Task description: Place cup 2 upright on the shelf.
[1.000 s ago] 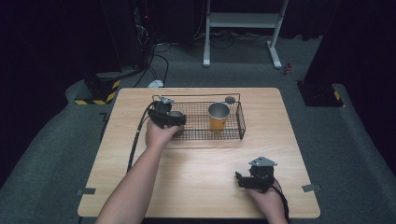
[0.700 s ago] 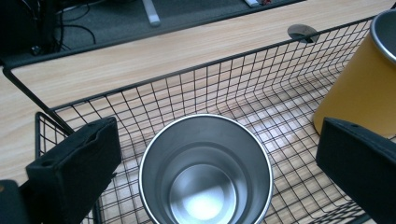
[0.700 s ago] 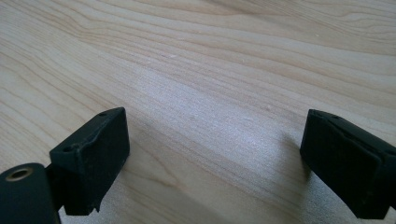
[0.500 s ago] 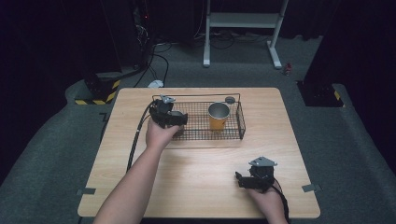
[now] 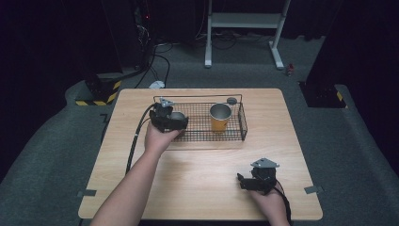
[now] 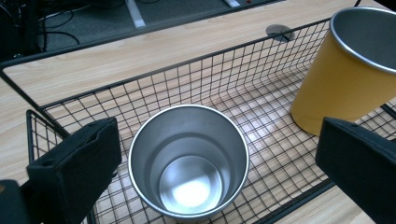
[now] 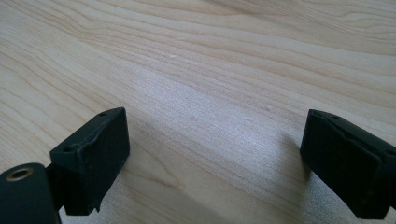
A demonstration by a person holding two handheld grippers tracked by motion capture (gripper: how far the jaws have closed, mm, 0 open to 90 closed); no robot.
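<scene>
Drawn slightly back since the earlier frame, left gripper (image 6: 210,177) hangs wide open over steel cup (image 6: 189,161) upright between its jaws in wire basket (image 6: 140,88), suggesting release; right gripper (image 5: 258,181) rests open.

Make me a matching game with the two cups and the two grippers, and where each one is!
Things:
1. silver cup
2. yellow cup
3. left gripper
4. right gripper

Places or states:
A. open above bare wood of the table
B. upright at the left end of the wire basket
C. open, a jaw at each side of the silver cup
D. upright further right in the basket

Pairs: 1-B, 2-D, 3-C, 4-A
</scene>
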